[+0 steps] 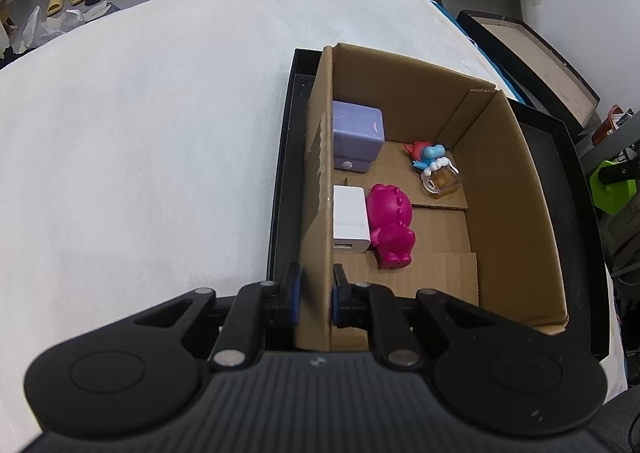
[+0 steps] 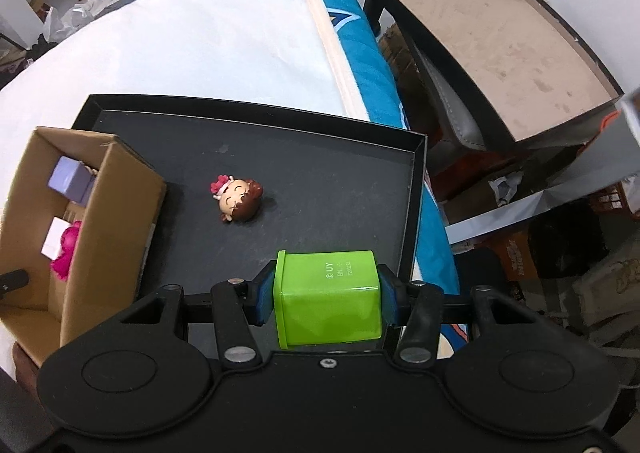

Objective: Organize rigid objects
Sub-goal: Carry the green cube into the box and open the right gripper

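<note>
Left gripper pinching the corrugated cardboard box's near-left wall, right gripper clamped on a glossy green plastic cube-shaped cup lying sideways, rim pointing left, over the matte black tray, smooth doll head lying farther off.

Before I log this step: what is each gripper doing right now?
Left gripper: shut on the cardboard box wall.
Right gripper: shut on the green cube.
</note>
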`<state>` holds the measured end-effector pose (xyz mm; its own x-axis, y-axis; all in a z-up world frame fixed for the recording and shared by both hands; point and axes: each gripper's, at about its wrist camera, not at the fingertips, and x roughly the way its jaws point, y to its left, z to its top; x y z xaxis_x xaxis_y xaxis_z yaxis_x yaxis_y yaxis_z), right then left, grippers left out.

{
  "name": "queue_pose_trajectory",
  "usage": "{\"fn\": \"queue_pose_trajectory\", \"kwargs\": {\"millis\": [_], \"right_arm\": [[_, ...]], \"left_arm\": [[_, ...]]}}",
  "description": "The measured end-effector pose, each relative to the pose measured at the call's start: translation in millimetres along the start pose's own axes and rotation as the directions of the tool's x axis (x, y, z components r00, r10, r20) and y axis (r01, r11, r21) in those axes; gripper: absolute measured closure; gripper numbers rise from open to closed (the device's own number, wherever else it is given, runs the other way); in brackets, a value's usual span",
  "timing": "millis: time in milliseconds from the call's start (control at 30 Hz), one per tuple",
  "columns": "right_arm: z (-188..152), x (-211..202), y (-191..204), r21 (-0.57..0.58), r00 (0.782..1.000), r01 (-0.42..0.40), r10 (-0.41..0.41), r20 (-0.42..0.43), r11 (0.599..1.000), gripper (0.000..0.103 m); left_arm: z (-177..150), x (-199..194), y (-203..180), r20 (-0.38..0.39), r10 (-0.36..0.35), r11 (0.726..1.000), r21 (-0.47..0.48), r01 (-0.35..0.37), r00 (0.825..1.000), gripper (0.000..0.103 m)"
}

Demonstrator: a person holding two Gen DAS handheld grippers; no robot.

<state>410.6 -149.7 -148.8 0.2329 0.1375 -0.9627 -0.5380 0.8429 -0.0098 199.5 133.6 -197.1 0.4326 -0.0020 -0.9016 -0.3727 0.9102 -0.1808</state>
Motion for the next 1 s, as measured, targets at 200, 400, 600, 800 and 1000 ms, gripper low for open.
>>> {"fn": "queue_pose_trajectory", "kwargs": {"millis": [200,400,600,800,1000], "right_arm": [[-5.9,-15.9,2.9,-0.008,1.000,-0.002,0.002,0.021,1.000,0.054],[-10.3,-30.6,10.8,-0.018,0.999,-0.004,0.005,0.042,1.000,0.054],[-10.9,-45.5,22.9,-0.037,0.998,-0.014,0.017,0.066,0.999,0.054],[-10.9,-59.2,34.5,-0.054,0.996,-0.020,0.025,0.084,0.998,0.054],[-10.3,-71.8,48.3,-0.078,0.995,-0.028,0.035,0.094,0.997,0.054]], "left_arm": [[-2.1,-5.2,-0.8,0.013,0.004,1.000,0.006,-0.004,1.000,0.091],[-4.1,-9.1,0.3,0.022,0.000,1.000,0.006,0.000,1.000,0.091],[-5.6,-15.6,0.8,0.036,-0.006,1.000,0.012,0.005,0.999,0.092],[-7.3,-20.0,2.0,0.043,-0.019,1.000,0.018,0.018,0.999,0.092],[-7.7,-22.0,3.8,0.045,-0.029,0.999,0.019,0.028,0.999,0.092]]}}
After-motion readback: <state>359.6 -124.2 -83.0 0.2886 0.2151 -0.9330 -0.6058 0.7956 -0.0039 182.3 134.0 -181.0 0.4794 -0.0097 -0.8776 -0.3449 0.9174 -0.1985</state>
